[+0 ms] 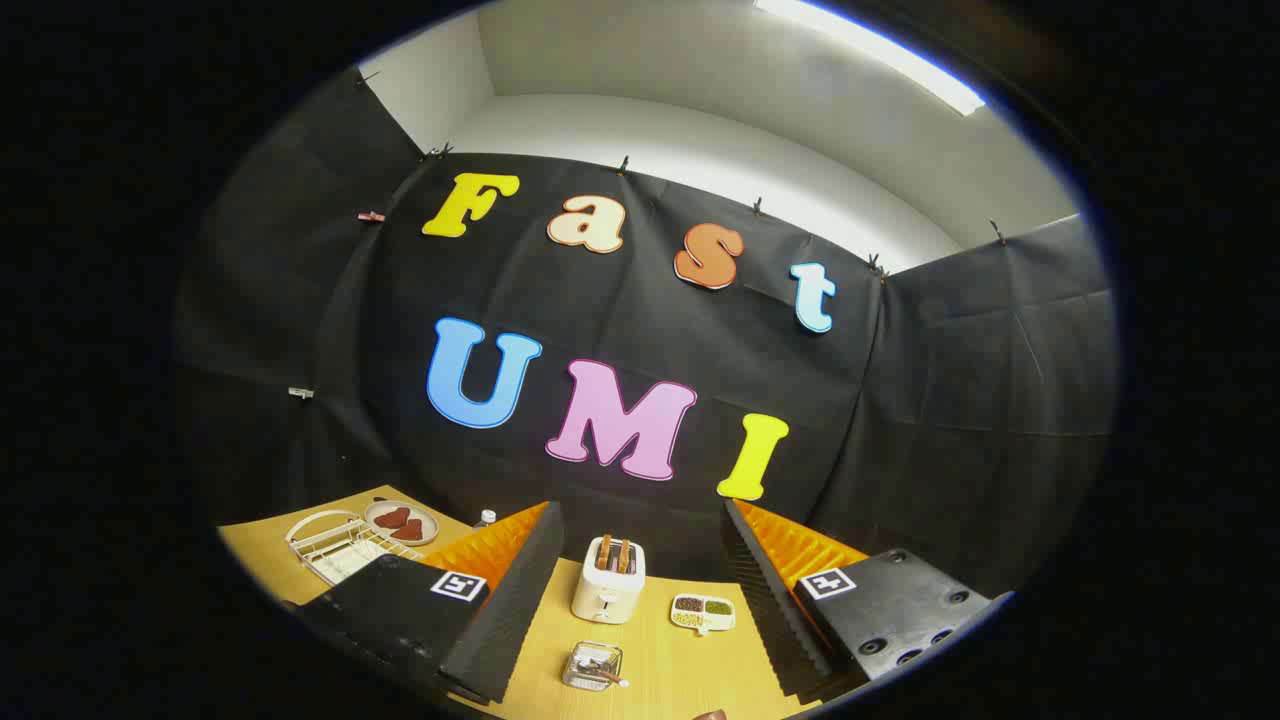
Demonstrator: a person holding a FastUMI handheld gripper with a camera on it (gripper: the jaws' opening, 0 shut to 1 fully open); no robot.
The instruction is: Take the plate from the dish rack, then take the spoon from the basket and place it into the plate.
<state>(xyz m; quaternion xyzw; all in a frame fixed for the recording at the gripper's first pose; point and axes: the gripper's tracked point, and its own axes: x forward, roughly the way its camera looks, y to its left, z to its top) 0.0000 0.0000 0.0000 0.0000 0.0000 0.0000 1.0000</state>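
Wood table (690, 672): toaster (607, 580), basket (592, 665) w/ spoon (603, 676) betw. wide-apart jaws.

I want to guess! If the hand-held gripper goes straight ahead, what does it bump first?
Probably the toaster, straight beyond the open hand-held gripper. The small basket sits nearer but lower, so depth is uncertain.

Your gripper (640, 585): two broad wedge fingers (500, 620) with ribbed inner faces, a square black-and-white marker tag on each, and round screw recesses on the right one's housing.
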